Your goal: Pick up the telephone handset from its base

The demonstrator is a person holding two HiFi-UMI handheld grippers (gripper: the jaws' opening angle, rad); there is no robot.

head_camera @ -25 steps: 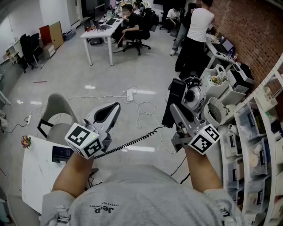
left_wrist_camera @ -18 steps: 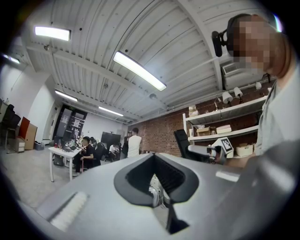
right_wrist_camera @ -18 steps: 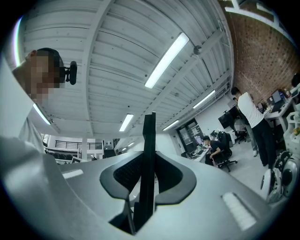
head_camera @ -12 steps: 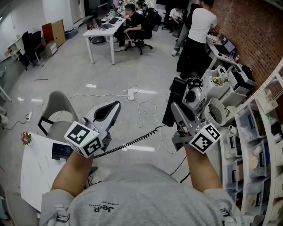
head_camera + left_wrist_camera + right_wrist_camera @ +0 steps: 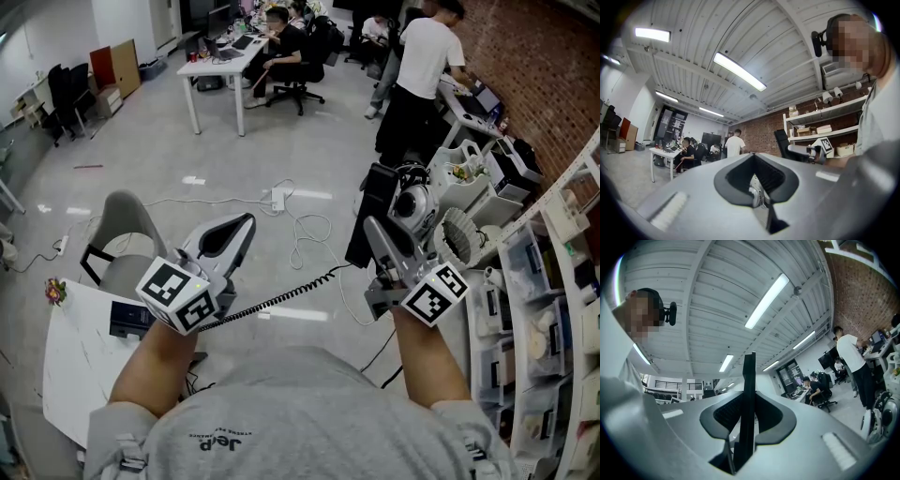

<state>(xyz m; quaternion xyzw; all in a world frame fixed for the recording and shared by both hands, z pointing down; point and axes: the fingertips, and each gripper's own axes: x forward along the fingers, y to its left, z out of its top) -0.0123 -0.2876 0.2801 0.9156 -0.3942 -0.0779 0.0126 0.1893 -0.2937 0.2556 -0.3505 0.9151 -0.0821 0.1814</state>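
My right gripper (image 5: 371, 231) is shut on a flat black telephone handset (image 5: 377, 201) and holds it up in the air over the floor. In the right gripper view the handset (image 5: 749, 380) stands edge-on between the jaws of that gripper (image 5: 748, 401). A black coiled cord (image 5: 281, 300) runs from the handset leftward and passes under my left gripper (image 5: 244, 227); its far end is hidden. The left gripper (image 5: 754, 164) looks shut, and I see nothing held in it. No telephone base shows in any view.
A white table (image 5: 75, 370) with a dark box (image 5: 129, 324) lies at lower left, beside a grey chair (image 5: 122, 230). Shelving (image 5: 548, 281) and white devices (image 5: 427, 208) stand at the right. Cables (image 5: 292, 220) trail on the floor. A person in a white shirt (image 5: 424, 66) stands ahead.
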